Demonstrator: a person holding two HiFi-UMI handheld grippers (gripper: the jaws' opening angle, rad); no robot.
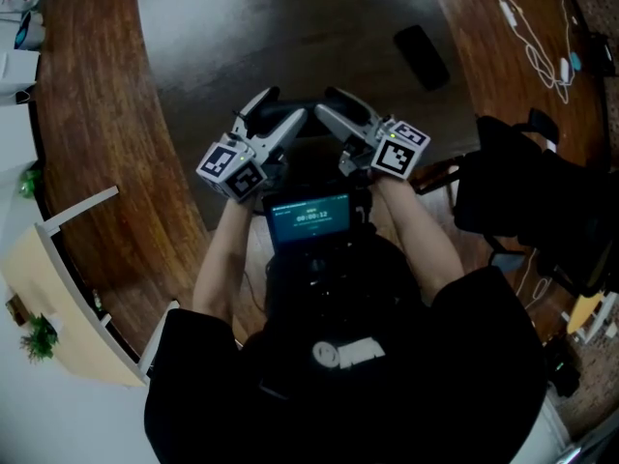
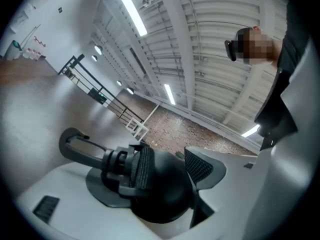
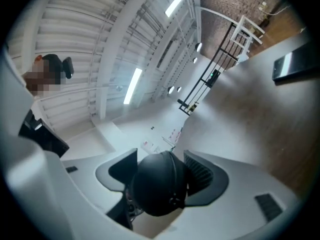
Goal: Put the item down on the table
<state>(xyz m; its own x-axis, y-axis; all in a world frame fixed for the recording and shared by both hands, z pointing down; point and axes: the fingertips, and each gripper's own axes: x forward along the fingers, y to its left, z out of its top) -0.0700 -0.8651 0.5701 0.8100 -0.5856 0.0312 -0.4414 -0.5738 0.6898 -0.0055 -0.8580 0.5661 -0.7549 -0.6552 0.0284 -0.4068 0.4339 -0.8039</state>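
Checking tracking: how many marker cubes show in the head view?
2. One cube on the left gripper, picture left; another cube on the right gripper, picture right. None looks hidden.

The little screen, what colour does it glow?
The screen glows bluish-green, clearest in the head view.

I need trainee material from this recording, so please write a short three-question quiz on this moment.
1. True or false: the small screen at the person's chest is lit.
2. What stands between the jaws of the right gripper? A) a cup B) a black item C) nothing
3. Fill in: in the head view, the white cable lies at the upper ____ of the picture.
Key: 1 true; 2 B; 3 right.
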